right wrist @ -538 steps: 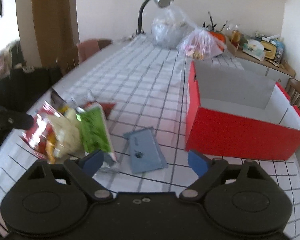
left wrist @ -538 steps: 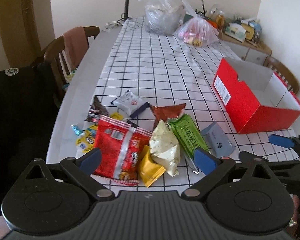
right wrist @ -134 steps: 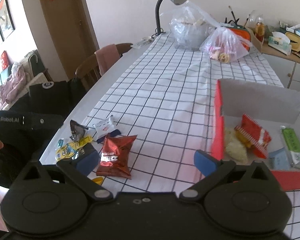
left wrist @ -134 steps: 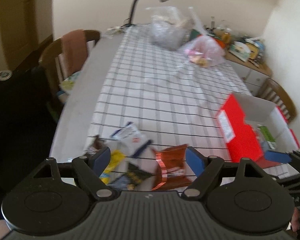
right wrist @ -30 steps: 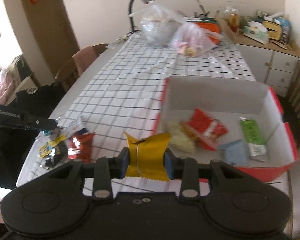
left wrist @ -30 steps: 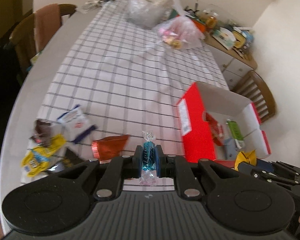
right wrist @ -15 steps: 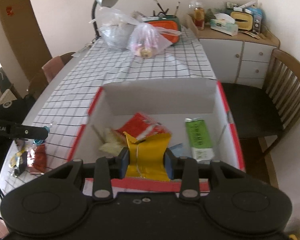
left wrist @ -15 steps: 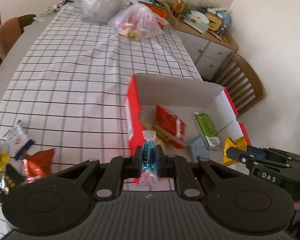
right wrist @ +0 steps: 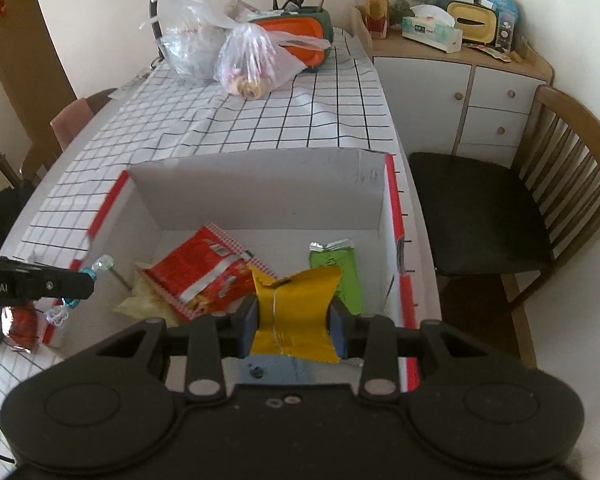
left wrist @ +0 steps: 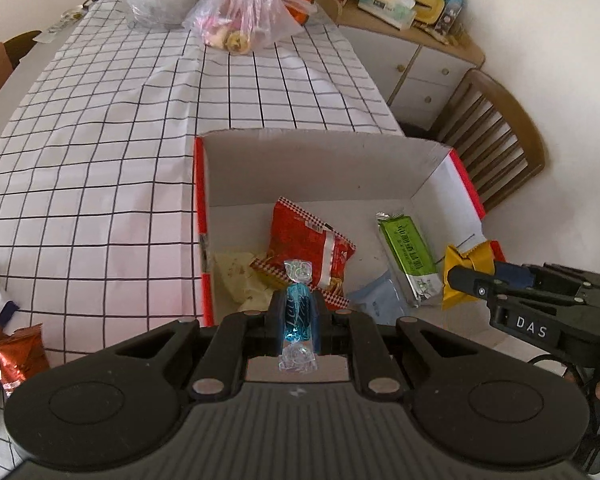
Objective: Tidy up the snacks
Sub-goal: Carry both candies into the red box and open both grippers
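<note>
Hand-held gripper (left wrist: 297, 314) around blue candy (left wrist: 297, 312)

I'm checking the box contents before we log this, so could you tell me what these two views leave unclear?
- Pale blue packet: partly behind the gripper body in the left wrist view, mostly hidden under the yellow packet in the right.
- Snacks left on the table: cut off by the left view's edge.
- Green packet: print too small to read.

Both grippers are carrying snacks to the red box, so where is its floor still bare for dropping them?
Bare floor in the red box lies along the back wall, between the red chip bag and the green packet. The near left is crowded: pale packet under the chip bag, blue pouch beside.
</note>
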